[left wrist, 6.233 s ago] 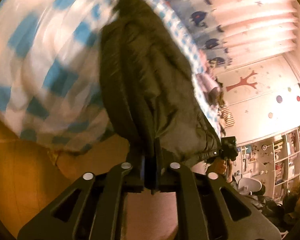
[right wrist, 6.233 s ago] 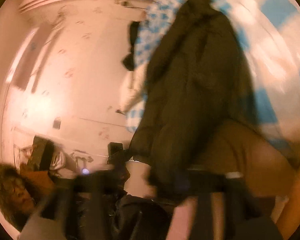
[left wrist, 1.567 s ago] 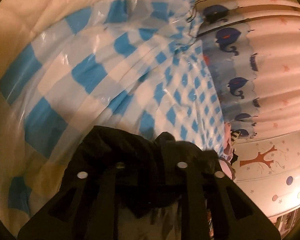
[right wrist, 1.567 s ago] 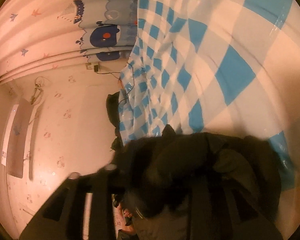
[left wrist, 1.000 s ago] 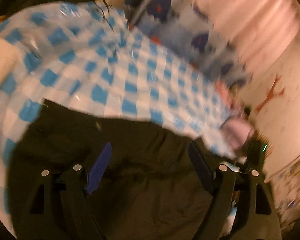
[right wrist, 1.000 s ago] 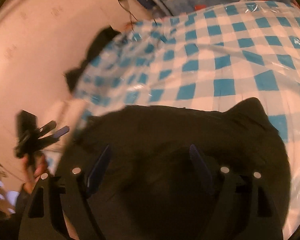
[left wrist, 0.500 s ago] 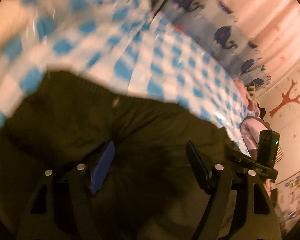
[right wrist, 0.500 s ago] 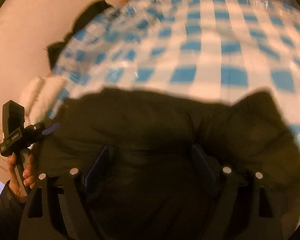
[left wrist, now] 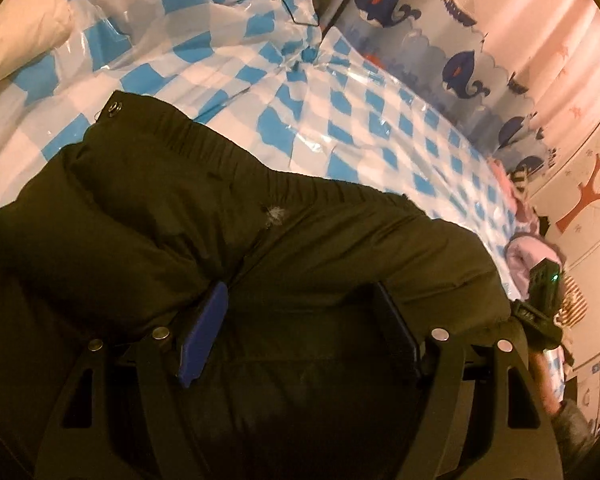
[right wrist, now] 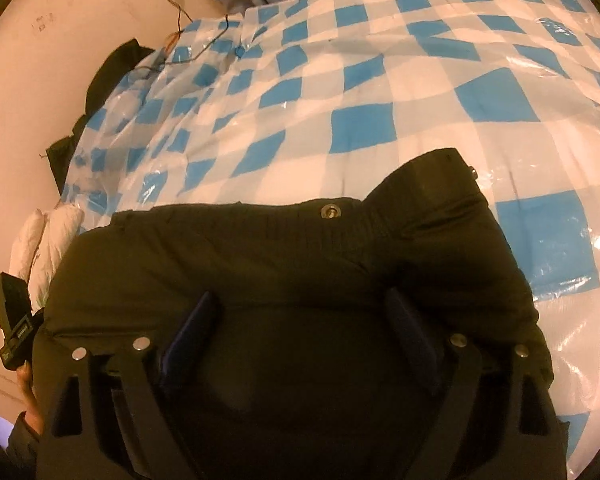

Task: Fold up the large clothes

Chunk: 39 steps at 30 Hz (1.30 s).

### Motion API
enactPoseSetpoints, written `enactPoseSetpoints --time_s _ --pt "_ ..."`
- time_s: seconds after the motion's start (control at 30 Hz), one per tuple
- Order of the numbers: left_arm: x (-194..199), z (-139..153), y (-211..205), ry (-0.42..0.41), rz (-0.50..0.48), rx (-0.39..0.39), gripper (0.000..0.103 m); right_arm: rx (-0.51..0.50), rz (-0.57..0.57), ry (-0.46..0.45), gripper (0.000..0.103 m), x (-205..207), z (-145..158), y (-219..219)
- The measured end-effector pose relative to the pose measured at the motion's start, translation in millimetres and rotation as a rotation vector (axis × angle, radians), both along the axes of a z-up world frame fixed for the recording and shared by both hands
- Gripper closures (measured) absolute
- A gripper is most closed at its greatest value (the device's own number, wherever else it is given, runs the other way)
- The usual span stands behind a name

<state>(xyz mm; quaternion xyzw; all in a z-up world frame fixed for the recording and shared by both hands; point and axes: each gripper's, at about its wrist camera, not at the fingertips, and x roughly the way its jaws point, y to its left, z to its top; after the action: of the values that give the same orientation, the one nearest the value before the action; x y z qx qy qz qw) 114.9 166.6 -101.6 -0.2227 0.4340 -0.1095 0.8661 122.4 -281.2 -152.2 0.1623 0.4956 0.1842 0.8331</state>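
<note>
A dark puffy jacket (left wrist: 220,220) lies bunched on the bed's blue-and-white checked plastic cover (left wrist: 340,112), with its snap-button hem towards the far side. My left gripper (left wrist: 300,292) hovers just over the jacket, jaws wide apart, and the fabric lies under and between them without being pinched. My right gripper (right wrist: 300,296) is over the same jacket (right wrist: 280,248). Its jaws are opening, and the cloth below them is not pressed by the pads. Each view shows the other gripper at its edge, the right gripper (left wrist: 540,300) and the left gripper (right wrist: 14,320), each held by a hand.
A white pillow (left wrist: 20,32) lies at the bed's far left. A whale-print curtain (left wrist: 420,40) and a cable (left wrist: 284,0) run along the far side. Pink clothing (left wrist: 528,248) sits at the bed's right end. A dark garment (right wrist: 108,68) and white bedding (right wrist: 48,236) lie by the wall.
Both grippers held the jacket pinched in the air, then laid it on the bed and let go. Over the last second both have sunk closer to it with jaws apart.
</note>
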Motion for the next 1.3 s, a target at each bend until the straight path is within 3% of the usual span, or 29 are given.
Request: enactPoseSetpoints --time_s 0.07,0.13,0.3,0.43,0.53,0.67,0.73,0.83,0.9,1.0,1.03,1.07,1.13,1.3 --pt "-7.2 12.4 -0.6 0.009 0.018 0.006 0.032 -0.040 -0.009 0.005 0.020 -4.8 12.4 1.5" --pt "-20.1 29.5 -4.4 -0.037 0.013 0.004 0.032 -0.037 0.001 -0.056 0.018 -19.3 34.3 9.0" --pt "-27.7 55.9 -46.2 -0.115 -0.052 0.109 0.032 -0.097 0.147 -0.144 0.016 -15.4 77.4 77.0" --pt "-22.2 41.3 -61.8 -0.105 -0.070 0.150 0.032 -0.186 0.193 -0.095 0.012 4.0 49.6 115.0" --pt "-23.0 25.1 -54.0 -0.110 -0.063 0.114 0.031 -0.135 0.163 -0.052 0.007 11.4 19.5 110.1" --pt "-20.3 10.8 -60.2 -0.091 -0.066 0.144 0.031 -0.180 0.180 -0.026 0.007 12.8 12.0 114.8" --pt "-23.1 13.1 -58.7 -0.069 -0.067 0.143 0.031 -0.205 0.191 -0.008 0.007 7.1 23.0 112.8" --pt "-44.8 30.6 -40.6 -0.081 -0.033 0.084 0.031 -0.160 0.191 -0.097 0.007 -30.6 63.4 94.3" --pt "-63.4 40.4 -30.5 -0.107 -0.017 0.079 0.029 -0.184 0.187 -0.144 0.007 -57.7 77.3 81.1" --pt "-68.5 25.0 -27.3 -0.074 -0.022 0.116 0.025 -0.251 0.178 -0.074 0.007 -71.0 47.6 70.6" --pt "-67.6 21.3 -29.3 -0.066 -0.028 0.124 0.025 -0.225 0.198 -0.038 0.007 -69.8 28.4 67.8" --pt "-68.1 23.1 -33.0 -0.056 -0.023 0.152 0.025 -0.218 0.192 -0.044 0.007 -68.1 27.6 65.2" --pt "-76.6 34.9 -34.2 -0.047 -0.021 0.150 0.025 -0.239 0.172 -0.017 0.007 -69.2 36.4 66.8" --pt "-139.6 71.6 -5.3 -0.096 -0.013 0.085 0.025 -0.083 0.230 -0.150 0.007 -137.7 99.2 63.6"
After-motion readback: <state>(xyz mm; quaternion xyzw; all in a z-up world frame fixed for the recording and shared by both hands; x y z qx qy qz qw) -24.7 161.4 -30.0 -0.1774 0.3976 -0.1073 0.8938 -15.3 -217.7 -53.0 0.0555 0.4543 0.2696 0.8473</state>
